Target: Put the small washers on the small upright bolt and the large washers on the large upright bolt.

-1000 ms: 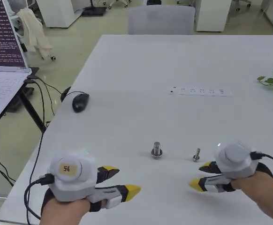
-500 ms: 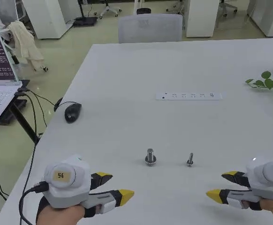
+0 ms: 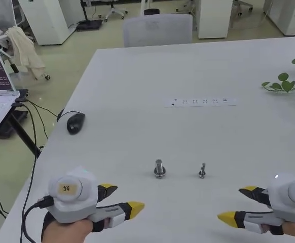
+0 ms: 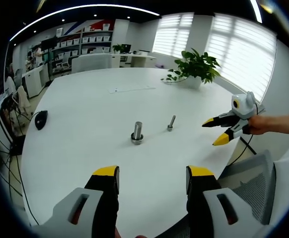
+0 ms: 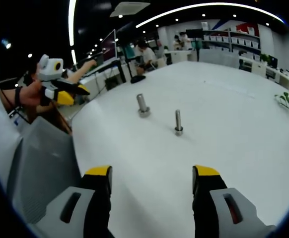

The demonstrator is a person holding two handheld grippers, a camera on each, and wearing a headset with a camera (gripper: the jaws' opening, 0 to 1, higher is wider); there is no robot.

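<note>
My right gripper (image 3: pixel 237 204) has backed away from the small bolt (image 3: pixel 202 170) toward five o'clock, jaws spread. My left gripper (image 3: pixel 123 197) stays at seven o'clock of the large bolt (image 3: pixel 159 169), jaws spread too (both empty).

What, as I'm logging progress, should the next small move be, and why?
Probably look around the white table for a loose washer first: the left claw and right claw are open, hold nothing, and sit short of the large grey metal upright bolt and the small grey metal upright bolt.

Metal bolts (image 3: pixel 159 169), matt white table (image 3: pixel 137 91)
</note>
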